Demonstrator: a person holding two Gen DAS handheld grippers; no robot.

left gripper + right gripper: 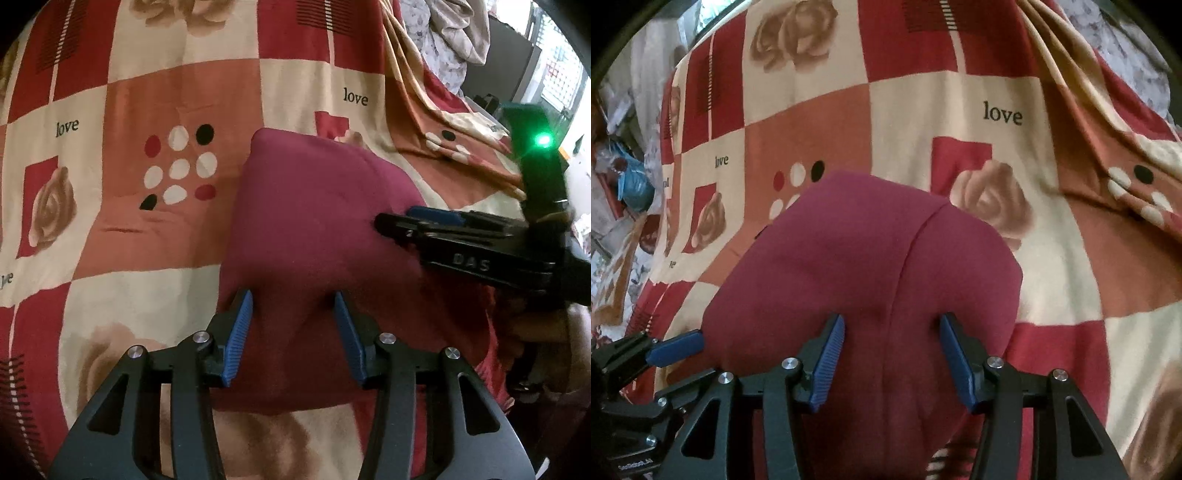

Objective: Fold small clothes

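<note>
Maroon garment [314,236] is lying on the bedsheet [147,92], spreading beneath both released claws: left claw [293,310], right claw [892,332].

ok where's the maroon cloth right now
The maroon cloth lies on the patterned bedsheet, centre of both wrist views, with the open left tool and right tool over its near edge.
</note>
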